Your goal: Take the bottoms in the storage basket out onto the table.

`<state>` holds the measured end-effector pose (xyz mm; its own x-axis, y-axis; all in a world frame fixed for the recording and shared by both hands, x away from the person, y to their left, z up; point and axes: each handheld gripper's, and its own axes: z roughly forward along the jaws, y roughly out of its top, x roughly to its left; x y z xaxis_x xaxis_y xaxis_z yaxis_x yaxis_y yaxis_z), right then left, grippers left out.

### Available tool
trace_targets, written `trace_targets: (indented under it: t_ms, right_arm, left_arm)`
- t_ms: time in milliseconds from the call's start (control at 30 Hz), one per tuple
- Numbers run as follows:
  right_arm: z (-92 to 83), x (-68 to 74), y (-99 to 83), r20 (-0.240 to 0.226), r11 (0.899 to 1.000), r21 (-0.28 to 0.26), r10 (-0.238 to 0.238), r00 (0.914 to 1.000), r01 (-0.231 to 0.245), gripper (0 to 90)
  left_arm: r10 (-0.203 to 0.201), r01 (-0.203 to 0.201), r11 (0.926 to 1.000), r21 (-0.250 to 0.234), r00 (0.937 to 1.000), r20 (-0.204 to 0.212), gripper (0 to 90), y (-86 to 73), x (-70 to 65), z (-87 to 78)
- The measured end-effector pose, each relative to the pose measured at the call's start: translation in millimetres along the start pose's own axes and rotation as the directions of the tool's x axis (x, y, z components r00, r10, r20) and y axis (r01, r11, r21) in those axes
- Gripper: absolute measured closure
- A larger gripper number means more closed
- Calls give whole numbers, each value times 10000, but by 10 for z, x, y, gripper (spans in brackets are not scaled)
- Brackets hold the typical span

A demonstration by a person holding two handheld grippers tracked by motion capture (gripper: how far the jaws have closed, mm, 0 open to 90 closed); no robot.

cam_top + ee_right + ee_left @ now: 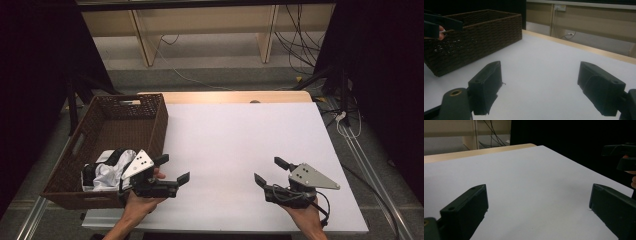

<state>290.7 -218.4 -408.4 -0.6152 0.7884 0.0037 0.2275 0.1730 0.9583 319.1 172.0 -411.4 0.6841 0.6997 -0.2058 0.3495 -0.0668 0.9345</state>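
Wicker basket at the bench's nine o'clock side, white and black cloths bundled in its near end.
Left tool hovers released just beside the basket's near right corner; right tool waits released at five o'clock over bare white bench. Best swing left over the rim, then pinch one cloth.

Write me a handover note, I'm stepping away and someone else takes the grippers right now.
Left gripper: open, nothing held, beside the wicker basket.
Right gripper: open, nothing held, over the white tabletop.
Things: black and white clothes lie bunched in the basket's near end.
Done: the clothes in view are in the basket.
Left: nothing further for the basket lies on the tabletop; check whether more items are coming.
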Motion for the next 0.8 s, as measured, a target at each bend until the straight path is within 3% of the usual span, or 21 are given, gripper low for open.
trace_targets:
  t_ms: [800]
  right_arm:
    - [1, -14, -3, 99, 9999, 52, 114, 9999, -115, 212]
  left_arm:
    - [-22, 22, 10000, 35, 10000, 20, 19, 5, 3, 5]
